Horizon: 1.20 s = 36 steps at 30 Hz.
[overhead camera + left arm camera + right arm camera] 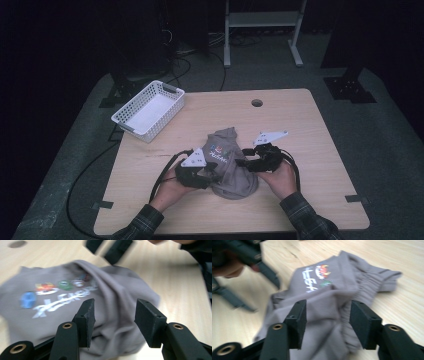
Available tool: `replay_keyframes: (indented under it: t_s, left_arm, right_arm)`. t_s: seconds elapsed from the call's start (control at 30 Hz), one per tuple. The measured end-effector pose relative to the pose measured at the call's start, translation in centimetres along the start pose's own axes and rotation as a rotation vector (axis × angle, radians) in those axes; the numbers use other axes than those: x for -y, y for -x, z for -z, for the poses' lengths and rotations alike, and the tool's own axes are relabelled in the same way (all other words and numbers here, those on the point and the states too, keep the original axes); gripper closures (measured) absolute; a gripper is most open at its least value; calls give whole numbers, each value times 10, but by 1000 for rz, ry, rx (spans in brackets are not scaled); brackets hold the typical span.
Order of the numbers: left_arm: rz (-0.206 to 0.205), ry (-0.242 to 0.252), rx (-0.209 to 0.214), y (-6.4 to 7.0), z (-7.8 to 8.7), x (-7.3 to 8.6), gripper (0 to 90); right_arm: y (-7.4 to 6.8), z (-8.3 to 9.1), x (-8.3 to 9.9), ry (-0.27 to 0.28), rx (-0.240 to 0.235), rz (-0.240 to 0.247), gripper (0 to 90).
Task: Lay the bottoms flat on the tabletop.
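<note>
High view: the crumpled grey cotton garment with a printed logo (231, 162) lies bunched at table centre, slightly toward your edge, and you flank it, left gripper (210, 176) at its 8 o'clock, right gripper (243, 161) at its 3 o'clock. In the left gripper view your jaws stand spread with fabric (75, 297) behind the gap, nothing pinched; same in the right gripper view, jaws parted over the elastic band side (352, 290). Likely you're placed on opposite sides to catch two edges and spread it. White perforated plastic basket (150, 107) sits at 10 o'clock, well apart, on the light wooden table (320, 190).
</note>
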<state>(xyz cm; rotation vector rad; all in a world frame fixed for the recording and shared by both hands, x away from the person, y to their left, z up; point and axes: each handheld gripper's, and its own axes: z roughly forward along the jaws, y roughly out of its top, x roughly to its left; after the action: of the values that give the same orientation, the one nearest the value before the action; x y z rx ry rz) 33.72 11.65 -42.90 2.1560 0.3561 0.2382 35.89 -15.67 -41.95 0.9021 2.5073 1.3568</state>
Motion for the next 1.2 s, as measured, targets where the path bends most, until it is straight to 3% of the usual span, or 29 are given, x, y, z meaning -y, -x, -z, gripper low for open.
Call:
replay_keyframes:
  t_s: [0.13,0.27,0.37,0.43,0.53,0.6,0.83,0.87,1.0,1.07,1.13,1.2]
  left_arm:
    - [15,-9,1,-5,-10,4,534]
    - [11,-20,11,-5,-19,4,570]
    - [12,-24,22,-4,-26,3,614]
    - [11,-26,30,-3,-30,2,689]
    - [27,-45,33,-3,-34,1,813]
    - [40,-43,45,-5,-34,2,876]
    - [41,-22,55,-3,-32,1,883]
    - [41,-19,56,-2,-32,0,883]
    - [45,-15,60,-2,-32,0,883]
    - [51,-11,65,-2,-32,1,884]
    - [54,-11,75,-2,-33,1,884]
    - [51,-14,82,1,-34,2,884]
  right_arm:
    - [-10,-5,1,-12,-30,-10,389]
    - [-17,-9,3,-17,-21,-10,356]
    - [-16,-12,3,12,-14,-44,347]
    - [-13,-16,2,22,-13,-56,356]
    - [-12,-23,3,-2,-2,-43,467]
    - [-12,-23,5,-16,18,-20,628]
    - [-10,-17,6,-14,44,35,891]
    - [-11,-17,6,-12,46,45,895]
    - [-14,-15,4,-13,31,53,885]
    - [-15,-13,4,4,8,27,678]
    - [-17,-11,5,18,-8,2,594]
    - [-18,-11,5,30,10,-12,527]
